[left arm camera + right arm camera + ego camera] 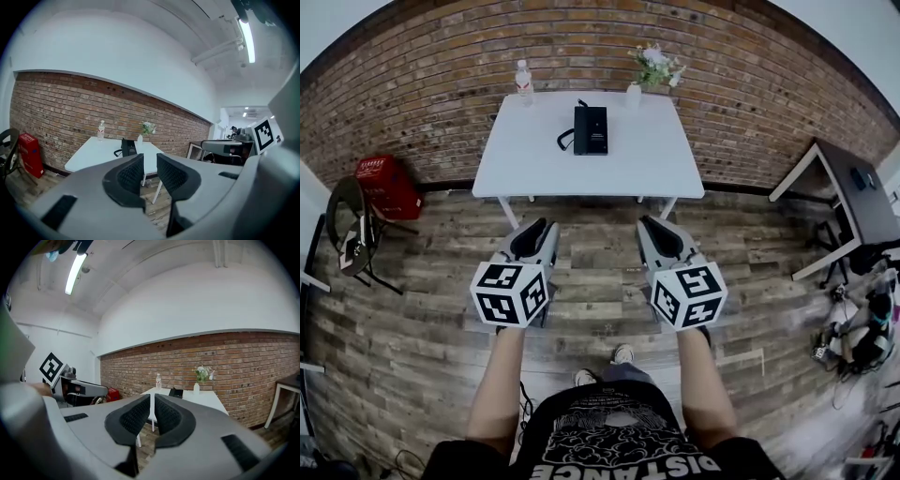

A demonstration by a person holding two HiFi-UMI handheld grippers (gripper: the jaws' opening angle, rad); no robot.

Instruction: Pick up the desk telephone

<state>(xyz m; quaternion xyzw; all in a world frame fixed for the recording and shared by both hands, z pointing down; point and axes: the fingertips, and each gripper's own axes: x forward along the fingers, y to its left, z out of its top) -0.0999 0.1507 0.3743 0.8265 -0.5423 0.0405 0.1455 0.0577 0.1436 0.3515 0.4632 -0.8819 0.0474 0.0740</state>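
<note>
Brickwork point(412, 84) in red-brown runs behind a white rectangular table point(534, 164) that stands on a grey-brown wooden plank floor point(412, 309). We see the black desk telephone point(591, 129) lying flat on the table, toward its far edge and roughly midway along it. Its black cord point(565, 140) loops out on its left side. A clear plastic water bottle point(523, 81) stands upright at the far left corner of the table. A small white vase of pale flowers point(634, 94) stands at the far edge just to the right of the telephone, apart from it.

We hold both tools out over the floor, side by side, pointing toward the table. They are short of its near edge and well apart from the telephone. The left hand-held gripper point(150, 158) has its dark ribbed jaws slightly apart, with a narrow gap between them and nothing in it. The right hand-held gripper point(152, 401) has its jaws together, gripping nothing. In both gripper views the telephone shows small on the table beyond the jaws.

A red plastic crate point(386, 186) sits by the wall to the left of the table, next to a black chair we can only partly make out. A dark desk with white legs point(848, 192) stands at the right.
</note>
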